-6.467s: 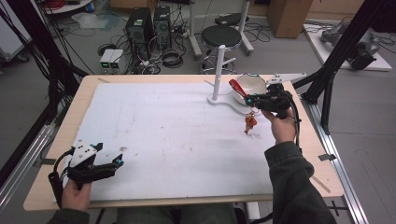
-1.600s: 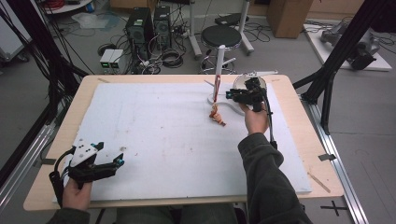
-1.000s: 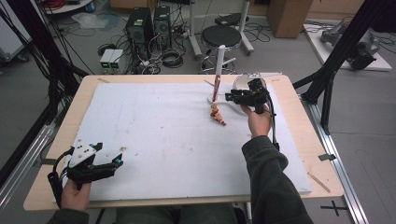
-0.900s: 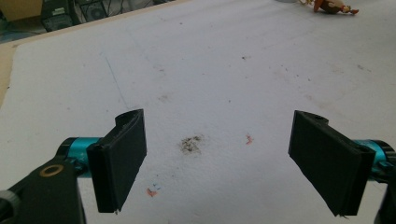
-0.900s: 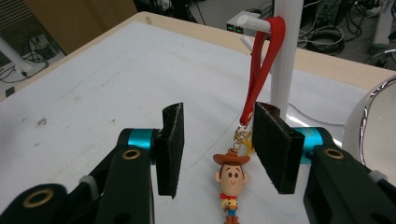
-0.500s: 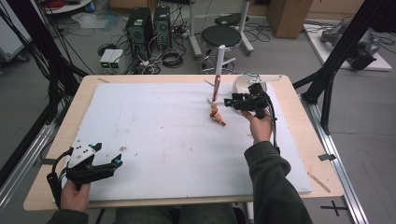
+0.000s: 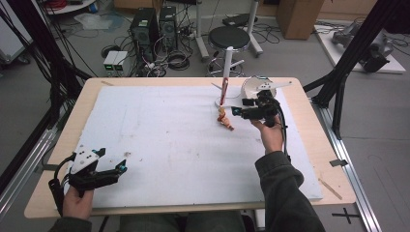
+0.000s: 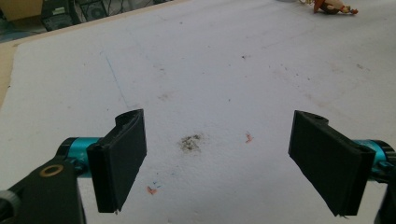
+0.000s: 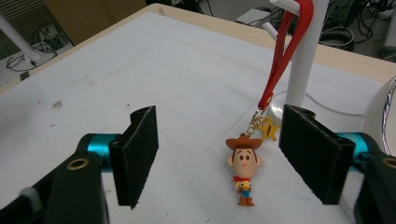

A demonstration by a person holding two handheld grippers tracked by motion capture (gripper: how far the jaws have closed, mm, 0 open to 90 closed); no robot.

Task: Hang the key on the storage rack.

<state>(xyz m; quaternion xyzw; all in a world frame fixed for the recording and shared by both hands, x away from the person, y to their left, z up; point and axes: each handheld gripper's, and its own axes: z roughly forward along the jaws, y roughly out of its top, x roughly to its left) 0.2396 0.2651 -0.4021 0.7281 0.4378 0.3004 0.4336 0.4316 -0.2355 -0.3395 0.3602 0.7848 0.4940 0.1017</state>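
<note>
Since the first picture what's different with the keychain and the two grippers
The right gripper carried the cowboy keychain left to the white stand, hung its red strap over a peg and let go; its jaws now stand open. The left gripper stayed open at the near left corner.

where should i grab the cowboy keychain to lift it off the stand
Probably by the red strap, from the open side facing the right gripper. It hangs taut and thin from the white stand, while the cowboy figure dangles low at the white mat.
</note>
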